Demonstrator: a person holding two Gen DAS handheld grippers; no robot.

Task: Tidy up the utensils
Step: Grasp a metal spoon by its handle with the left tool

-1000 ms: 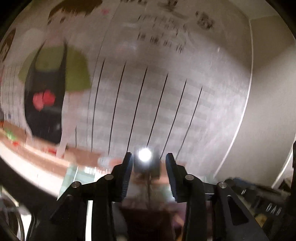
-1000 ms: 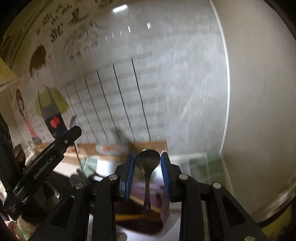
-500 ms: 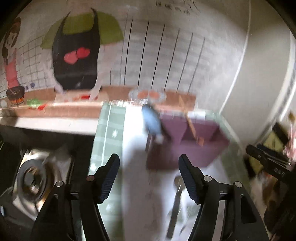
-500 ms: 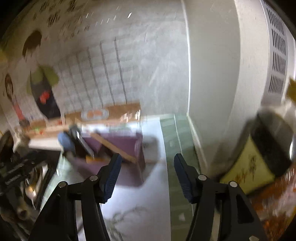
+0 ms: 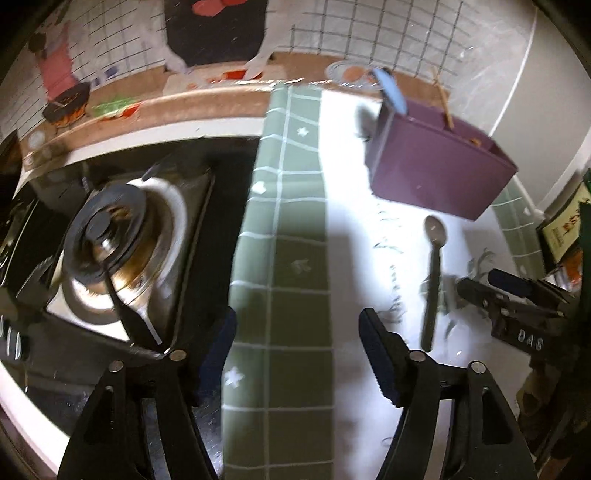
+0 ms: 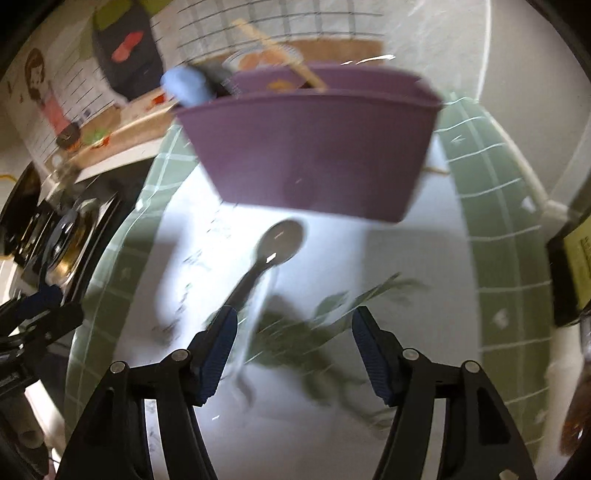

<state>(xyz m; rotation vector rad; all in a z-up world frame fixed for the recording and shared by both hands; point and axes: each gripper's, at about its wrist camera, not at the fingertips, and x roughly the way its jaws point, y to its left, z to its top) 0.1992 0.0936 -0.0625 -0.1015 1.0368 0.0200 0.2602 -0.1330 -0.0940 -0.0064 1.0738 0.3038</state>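
While both claws (image 5: 295, 350) (image 6: 291, 347) gape empty, a glossy metal spoon (image 6: 273, 251) lies before the smooth purple bin (image 6: 314, 155).

- A home kitchen.
- A gas burner (image 5: 107, 236) with a black cap sits in a steel hob (image 5: 177, 206) at the left, set into the table.
- A green checked cloth (image 5: 284, 236) with a white middle covers the table beside the hob.
- A purple caddy (image 5: 439, 173) on the cloth holds a blue-handled tool (image 5: 391, 90) and a wooden stick (image 5: 443, 107).
- A metal spoon (image 5: 434, 269) lies on the cloth in front of the caddy.
- The wall (image 5: 369, 33) behind bears a sticker of cartoon cooks, a pot and food on a grid of tiles.
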